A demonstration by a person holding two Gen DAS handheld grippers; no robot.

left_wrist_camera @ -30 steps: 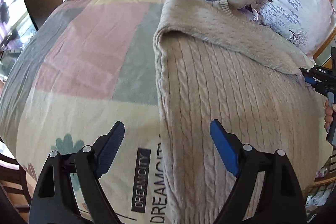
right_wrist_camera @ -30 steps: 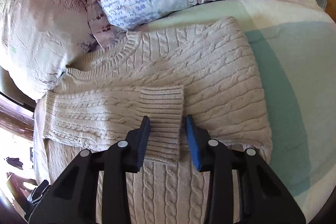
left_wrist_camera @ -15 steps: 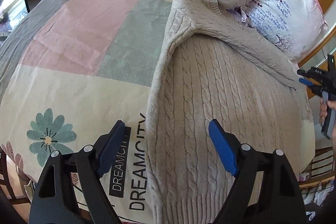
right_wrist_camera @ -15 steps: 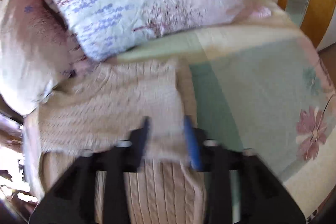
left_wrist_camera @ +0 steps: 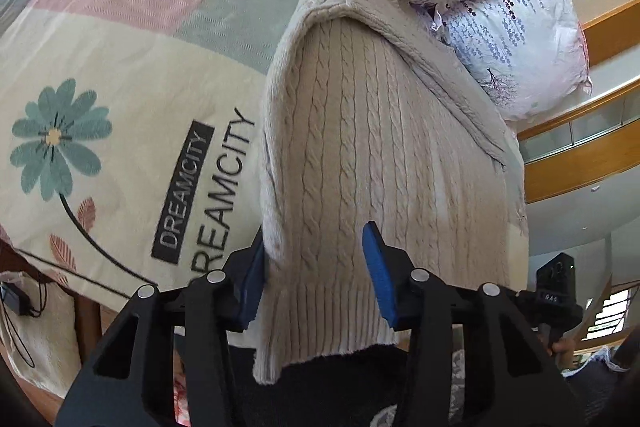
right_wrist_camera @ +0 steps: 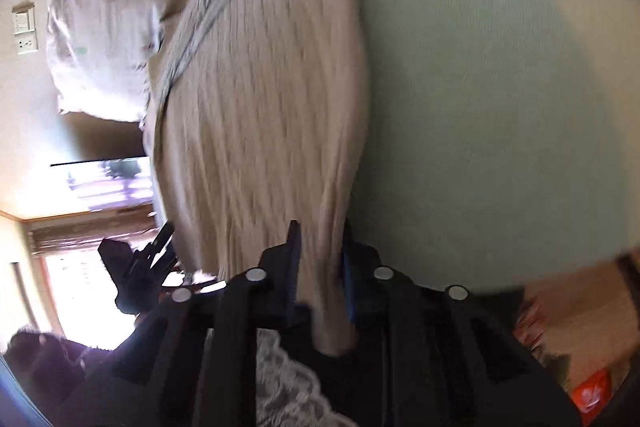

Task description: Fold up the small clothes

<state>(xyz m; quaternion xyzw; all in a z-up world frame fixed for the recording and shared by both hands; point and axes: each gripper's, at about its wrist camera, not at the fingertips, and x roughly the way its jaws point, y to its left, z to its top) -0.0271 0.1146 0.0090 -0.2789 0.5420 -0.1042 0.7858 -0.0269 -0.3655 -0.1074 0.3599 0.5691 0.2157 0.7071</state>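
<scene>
We hold the soft cable-knit sweater [left_wrist_camera: 384, 155] by its bottom hem on the bed [left_wrist_camera: 132, 75].

Our left hand-held gripper [left_wrist_camera: 314, 273] stands apart around one hem corner; our right hand-held gripper [right_wrist_camera: 320, 267] looks pinched on the other. The sweater feels thick and floppy to us, so we think the ribbed hem corners are the best places to hold.

Beige cable-knit sweater [left_wrist_camera: 372, 155] on a pastel pink, green and cream patchwork bedspread [left_wrist_camera: 132, 27] printed with a teal flower. White pillows [left_wrist_camera: 516, 39] carry purple floral sprigs.

Left gripper [left_wrist_camera: 318, 273] straddles the beige sweater's [left_wrist_camera: 384, 131] ribbed hem, jaws apart, on the bedspread [left_wrist_camera: 120, 67]
</scene>
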